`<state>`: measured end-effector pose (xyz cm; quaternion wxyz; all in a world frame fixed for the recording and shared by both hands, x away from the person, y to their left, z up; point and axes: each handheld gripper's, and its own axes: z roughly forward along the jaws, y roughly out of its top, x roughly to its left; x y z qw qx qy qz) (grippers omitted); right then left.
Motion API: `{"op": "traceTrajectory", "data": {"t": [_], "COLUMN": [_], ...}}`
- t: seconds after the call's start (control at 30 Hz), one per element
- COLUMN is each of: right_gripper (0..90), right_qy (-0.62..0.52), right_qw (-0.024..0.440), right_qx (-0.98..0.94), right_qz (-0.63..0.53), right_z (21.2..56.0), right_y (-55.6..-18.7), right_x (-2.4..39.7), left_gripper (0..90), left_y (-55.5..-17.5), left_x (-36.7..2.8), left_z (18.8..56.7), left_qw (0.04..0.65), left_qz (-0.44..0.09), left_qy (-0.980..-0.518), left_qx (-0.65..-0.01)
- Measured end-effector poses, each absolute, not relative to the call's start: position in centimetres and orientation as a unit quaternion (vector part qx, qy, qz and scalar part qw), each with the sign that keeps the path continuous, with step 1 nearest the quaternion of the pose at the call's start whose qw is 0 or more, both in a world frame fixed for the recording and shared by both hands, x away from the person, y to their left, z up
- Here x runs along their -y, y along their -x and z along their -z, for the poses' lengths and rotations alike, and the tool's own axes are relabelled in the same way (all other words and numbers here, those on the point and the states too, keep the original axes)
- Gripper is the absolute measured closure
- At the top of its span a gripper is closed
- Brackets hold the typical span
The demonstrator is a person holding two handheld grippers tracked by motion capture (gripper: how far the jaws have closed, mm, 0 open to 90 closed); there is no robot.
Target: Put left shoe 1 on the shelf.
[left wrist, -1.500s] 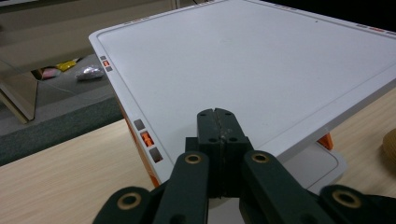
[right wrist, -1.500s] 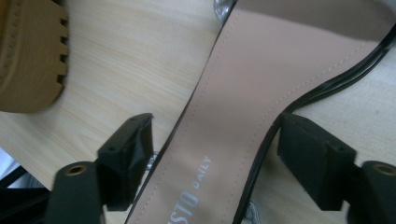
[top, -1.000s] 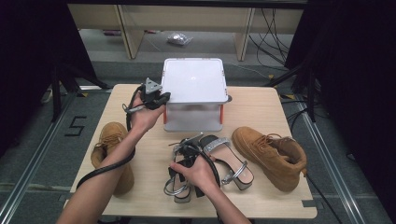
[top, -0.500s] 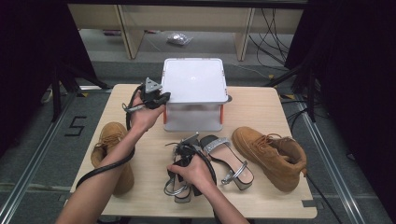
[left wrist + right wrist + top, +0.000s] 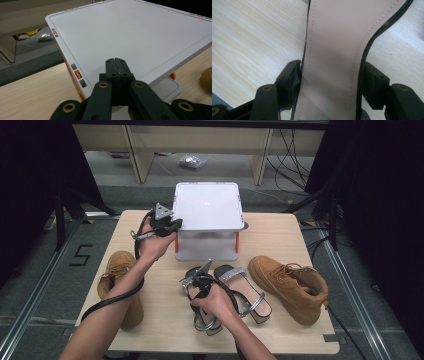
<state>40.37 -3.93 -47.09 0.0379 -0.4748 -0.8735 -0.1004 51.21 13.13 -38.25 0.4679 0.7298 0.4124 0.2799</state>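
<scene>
Straddling sandal, right tongs closing

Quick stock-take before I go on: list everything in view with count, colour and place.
box: one, white lid with orange corners, back middle of the table.
boots: two, tan; one at the left edge, one at the right.
sandals: two, black with silver straps, front middle; left sandal between the right gripper's jaws, the other sandal beside it.
packet: one, silvery, on the floor behind the table.
left gripper: shut, empty, over the box's lid.
right gripper: jaws have just been closing on the left sandal's sole.
</scene>
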Motion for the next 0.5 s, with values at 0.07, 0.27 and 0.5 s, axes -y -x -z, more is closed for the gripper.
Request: {"op": "traceTrajectory", "data": {"t": [0.07,0.27,0.5], "right_gripper": [39.3,37.3,39.6], "right_qy": [0.494,0.473,0.465], "right_qw": [0.049,0.027,0.011], "right_qx": [0.863,0.876,0.881], "right_qz": [0.092,0.092,0.087], "right_z": [46.97,47.21,47.76], "right_y": [-40.14,-40.08,-39.89], "right_x": [3.61,3.47,3.14], "left_gripper": [89.7,89.7,89.7], "left_y": [-51.22,-51.24,-51.3], "left_x": [-13.15,-13.11,-13.12], "left_z": [38.24,38.22,38.17], "left_qw": [0.468,0.466,0.466], "left_qz": [-0.279,-0.28,-0.277], "left_qy": [-0.73,-0.731,-0.732], "left_qx": [-0.413,-0.412,-0.413]}}
